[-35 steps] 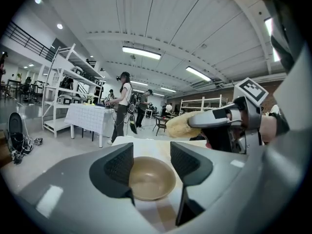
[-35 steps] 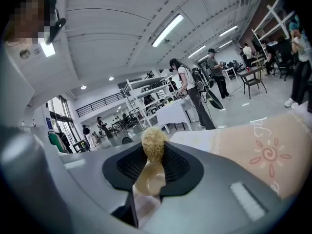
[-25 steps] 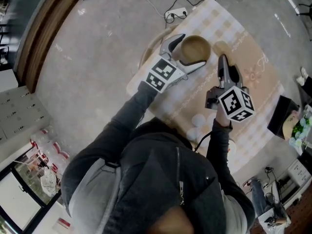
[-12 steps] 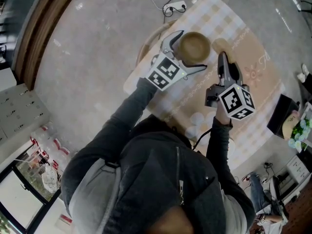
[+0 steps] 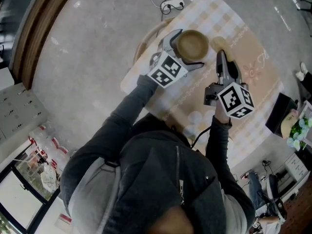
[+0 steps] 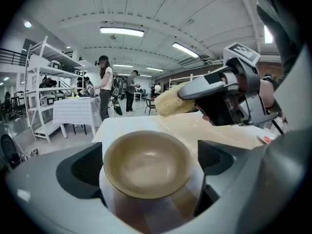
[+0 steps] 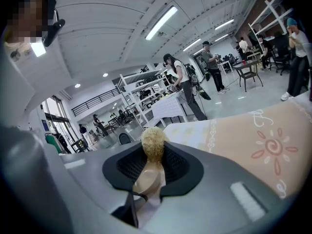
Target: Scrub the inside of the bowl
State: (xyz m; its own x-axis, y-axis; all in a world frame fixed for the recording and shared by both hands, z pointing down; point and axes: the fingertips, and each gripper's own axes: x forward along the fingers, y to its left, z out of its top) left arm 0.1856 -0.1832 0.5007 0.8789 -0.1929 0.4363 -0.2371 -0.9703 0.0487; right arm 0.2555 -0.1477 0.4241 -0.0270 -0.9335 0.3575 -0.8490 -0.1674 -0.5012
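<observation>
A tan bowl (image 5: 192,44) stands upright on the table (image 5: 253,82) near its far corner. My left gripper (image 5: 190,48) straddles the bowl (image 6: 148,162). Its jaws have just been opening; the bowl is between them, with a small gap at the right pad (image 6: 214,155). My right gripper (image 5: 220,56) hovers just right of the bowl, shut on a scrubber (image 7: 153,143) with a tan handle. The scrubber's fuzzy yellow head (image 6: 170,101) sticks out past the fingertips, above and beyond the bowl's rim.
A beige patterned cloth (image 5: 234,43) covers the table. Two small white round things (image 5: 195,117) lie near its front edge. A power strip (image 5: 174,5) and cables lie on the floor beyond the table. People (image 6: 105,89) stand among shelves far off.
My left gripper's jaws have spread wider around the bowl, which has shifted slightly toward the table's far corner. The right gripper with the scrubber has stayed almost still.
</observation>
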